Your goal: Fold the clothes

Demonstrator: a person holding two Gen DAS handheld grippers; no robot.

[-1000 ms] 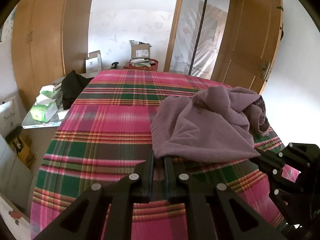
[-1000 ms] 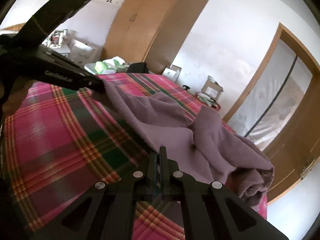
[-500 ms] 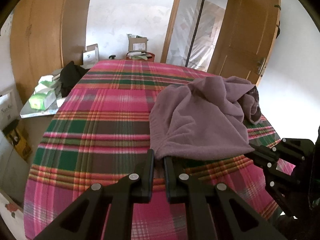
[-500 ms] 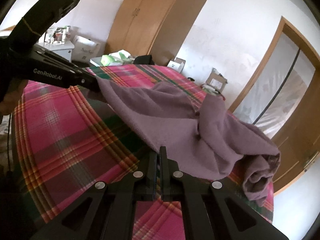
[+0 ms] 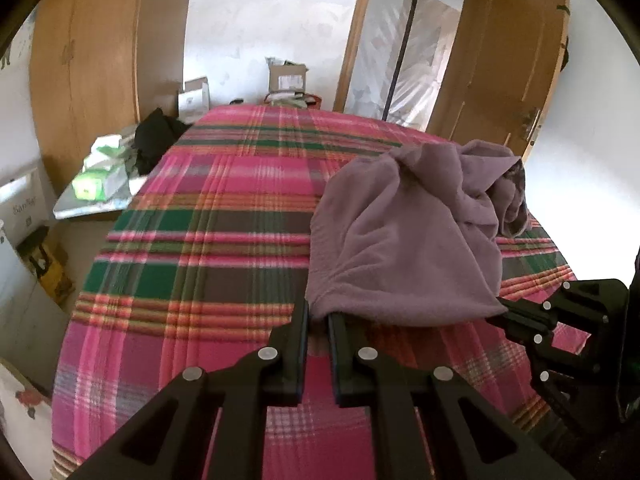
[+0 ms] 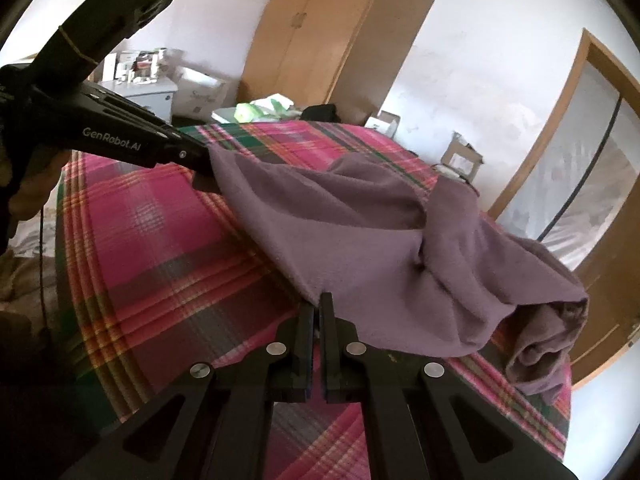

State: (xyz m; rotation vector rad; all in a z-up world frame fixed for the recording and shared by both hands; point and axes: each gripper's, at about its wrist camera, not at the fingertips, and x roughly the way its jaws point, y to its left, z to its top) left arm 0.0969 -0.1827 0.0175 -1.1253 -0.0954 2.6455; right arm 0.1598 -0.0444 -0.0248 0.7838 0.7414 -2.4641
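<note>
Matte black hand-held gripper (image 5: 318, 316), silver screws, white "GenRobot.AI" lettering

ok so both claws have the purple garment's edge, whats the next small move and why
Probably draw the two claws apart and toward you. The left claw and right claw each pinch one end of the purple fleece garment's near edge, but its far part is bunched in a heap on the plaid bedcover, so it needs spreading flat before folding.

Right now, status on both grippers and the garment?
Left gripper and right gripper each shut on the purple garment, near edge. Far end bunched on the plaid bedspread. Nothing in the way.
</note>
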